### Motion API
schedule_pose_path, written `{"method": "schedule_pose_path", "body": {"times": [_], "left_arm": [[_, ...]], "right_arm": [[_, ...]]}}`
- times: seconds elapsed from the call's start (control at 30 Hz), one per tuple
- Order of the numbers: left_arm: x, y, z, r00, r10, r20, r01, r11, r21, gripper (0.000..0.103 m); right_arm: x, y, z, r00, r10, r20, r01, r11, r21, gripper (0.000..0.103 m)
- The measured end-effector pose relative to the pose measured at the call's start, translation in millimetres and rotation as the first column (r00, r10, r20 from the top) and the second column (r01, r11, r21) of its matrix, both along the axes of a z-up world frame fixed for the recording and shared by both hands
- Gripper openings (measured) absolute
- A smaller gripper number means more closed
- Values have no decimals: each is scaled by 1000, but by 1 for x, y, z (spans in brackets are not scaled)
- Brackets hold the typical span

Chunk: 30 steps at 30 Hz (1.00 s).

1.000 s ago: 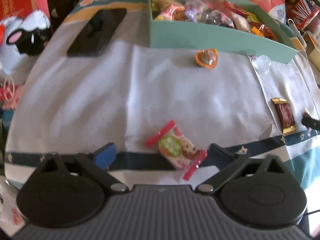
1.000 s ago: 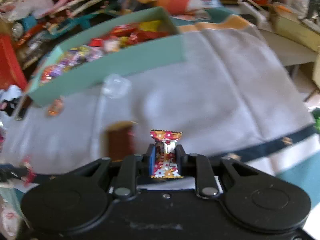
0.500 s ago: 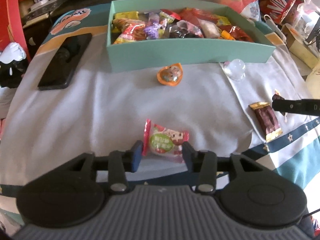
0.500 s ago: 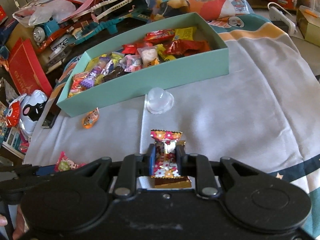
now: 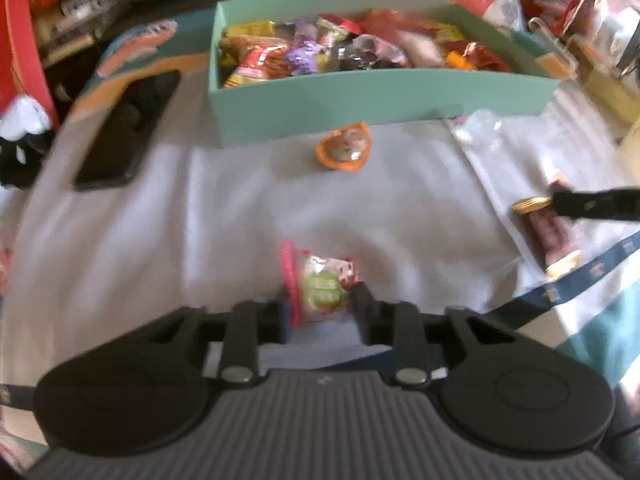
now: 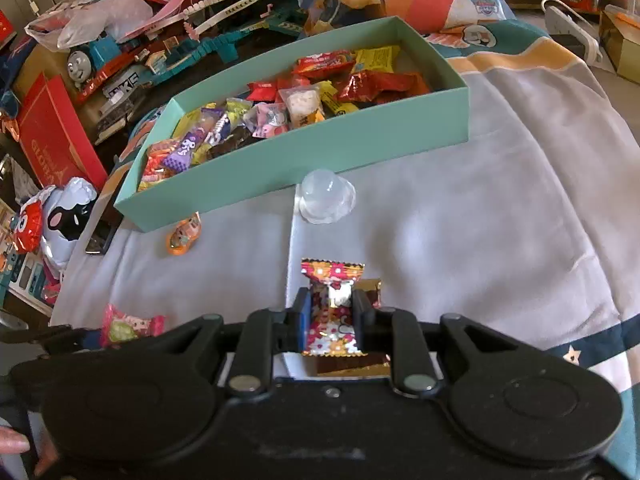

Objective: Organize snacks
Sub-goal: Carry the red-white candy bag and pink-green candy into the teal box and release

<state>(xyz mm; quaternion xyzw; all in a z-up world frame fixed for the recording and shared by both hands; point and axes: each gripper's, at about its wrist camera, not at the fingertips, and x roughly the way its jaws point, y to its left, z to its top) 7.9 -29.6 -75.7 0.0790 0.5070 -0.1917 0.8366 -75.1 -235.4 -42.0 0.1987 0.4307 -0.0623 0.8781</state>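
Pink-edged snack packet [image 5: 320,286] on the grey cloth [image 5: 200,220] between the closing left gripper [image 5: 320,312] jaws, right gripper [image 6: 331,320] clenched on a flowered candy [image 6: 332,304], teal box [image 6: 320,152] of snacks beyond

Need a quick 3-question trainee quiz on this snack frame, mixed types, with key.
1. True or false: the right claw is empty.
2. What lies between the closing left claw jaws? A) pink-edged green-label candy packet B) orange heart-shaped jelly cup C) clear dome-shaped jelly cup
3. Where are most snacks already gathered?

Key: 1. False, it grips a red-and-gold floral wrapped candy. 2. A. 3. In the mint-green cardboard box.
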Motion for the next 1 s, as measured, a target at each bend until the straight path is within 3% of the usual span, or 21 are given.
{"method": "schedule_pose_path", "body": {"times": [0.07, 0.57, 0.77, 1.0], "left_arm": [[1, 2, 1, 1000, 2, -6, -2, 1000, -15, 14], [8, 4, 32, 999, 11, 40, -7, 996, -89, 13], [38, 3, 61, 996, 12, 92, -1, 993, -119, 13], [100, -4, 85, 989, 46, 137, -27, 990, -139, 13]], "right_arm": [[1, 1, 0, 1000, 2, 3, -2, 1000, 2, 21], [12, 1, 13, 999, 28, 35, -28, 1000, -6, 21], [36, -2, 34, 996, 40, 84, -39, 999, -12, 21], [84, -9, 58, 989, 57, 136, -57, 998, -7, 21]]}}
